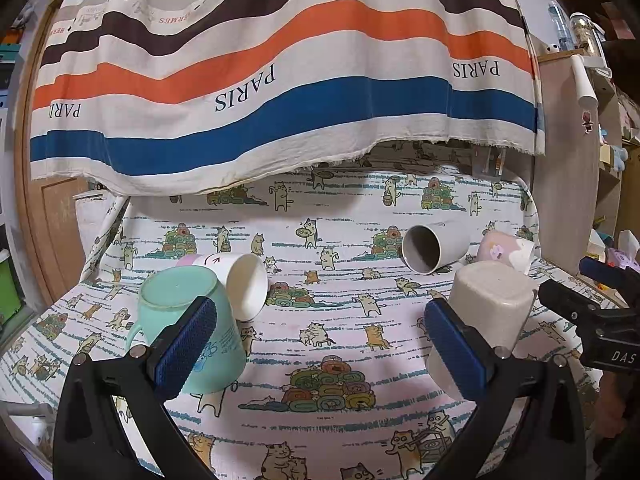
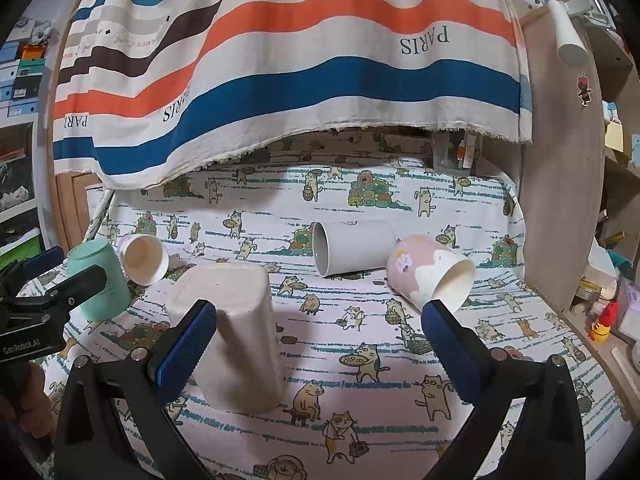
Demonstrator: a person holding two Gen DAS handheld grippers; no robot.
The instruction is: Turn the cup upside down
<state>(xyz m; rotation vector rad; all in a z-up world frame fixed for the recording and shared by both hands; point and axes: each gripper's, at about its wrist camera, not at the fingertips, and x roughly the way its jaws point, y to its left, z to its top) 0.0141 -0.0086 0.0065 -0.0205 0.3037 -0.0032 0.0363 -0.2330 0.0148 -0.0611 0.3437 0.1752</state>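
Observation:
A teal mug point(image 1: 188, 324) stands upside down at the left, also in the right wrist view point(image 2: 100, 280). A beige cup point(image 1: 486, 316) stands upside down near the middle point(image 2: 232, 332). A white paper cup point(image 1: 240, 280) lies on its side beside the mug point(image 2: 144, 258). A grey cup point(image 1: 432, 248) lies on its side further back point(image 2: 352, 248). A pink cup point(image 1: 506, 248) lies tilted at the right point(image 2: 428, 272). My left gripper point(image 1: 320, 344) is open and empty between mug and beige cup. My right gripper point(image 2: 320, 340) is open and empty, right of the beige cup.
A cat-print cloth point(image 1: 320, 360) covers the table. A striped PARIS cloth point(image 1: 280, 80) hangs over the back. A wooden shelf panel point(image 2: 560, 160) stands at the right edge, with small items beside it.

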